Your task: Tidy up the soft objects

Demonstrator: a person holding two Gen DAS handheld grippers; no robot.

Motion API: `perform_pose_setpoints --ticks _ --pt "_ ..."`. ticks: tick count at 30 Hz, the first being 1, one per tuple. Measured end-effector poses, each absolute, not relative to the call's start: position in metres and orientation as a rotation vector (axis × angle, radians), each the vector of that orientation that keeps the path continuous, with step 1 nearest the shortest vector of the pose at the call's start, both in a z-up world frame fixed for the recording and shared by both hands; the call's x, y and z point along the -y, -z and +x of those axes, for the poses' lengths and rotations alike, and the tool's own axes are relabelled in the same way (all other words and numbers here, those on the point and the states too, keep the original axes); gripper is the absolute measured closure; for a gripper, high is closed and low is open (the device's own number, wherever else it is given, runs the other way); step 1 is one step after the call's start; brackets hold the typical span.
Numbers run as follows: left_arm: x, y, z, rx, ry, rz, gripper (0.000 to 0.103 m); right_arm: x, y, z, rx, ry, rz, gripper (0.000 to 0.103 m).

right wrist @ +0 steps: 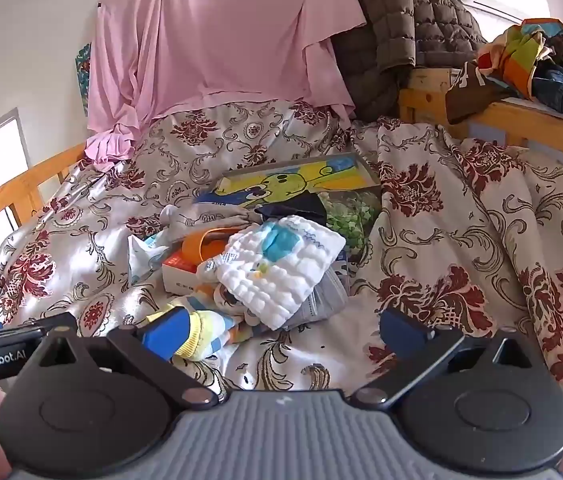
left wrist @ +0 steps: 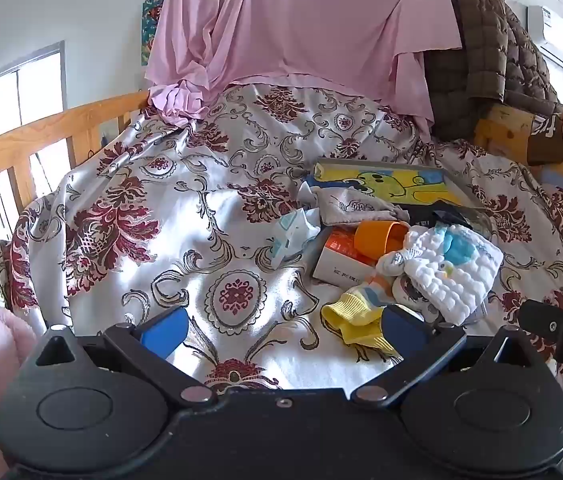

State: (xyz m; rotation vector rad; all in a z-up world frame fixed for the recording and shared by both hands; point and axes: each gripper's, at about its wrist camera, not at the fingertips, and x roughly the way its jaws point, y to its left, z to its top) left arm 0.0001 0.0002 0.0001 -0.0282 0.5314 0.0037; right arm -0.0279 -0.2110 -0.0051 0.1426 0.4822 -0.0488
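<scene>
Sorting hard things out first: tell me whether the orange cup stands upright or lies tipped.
Tipped. The orange cup lies on its side atop the orange-white box, its open mouth facing sideways.

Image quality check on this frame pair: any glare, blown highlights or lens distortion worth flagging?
Left wrist view: sunlight glares off the satin bedspread, the window is blown out, and the wooden bed rail bows from fisheye distortion. Right wrist view: softer sheen on the bedspread, the pile with the white quilted cloth evenly lit and sharp, dark vignette corners.

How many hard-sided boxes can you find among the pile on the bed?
2. The white and orange box lies at the pile's left under the orange cup; the cartoon picture box sits behind the pile. Cloths may hide others.
</scene>
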Motion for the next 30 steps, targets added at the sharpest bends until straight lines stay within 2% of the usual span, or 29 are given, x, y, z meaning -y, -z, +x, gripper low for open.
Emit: perform_pose_setpoints --ticks 30 --pt "-0.0003 -0.0001 0.0001 -0.535 -0.003 -0.033 0.001 0.2115 0.0048 -0.0282 -0.488 0.049 0.145 0.0"
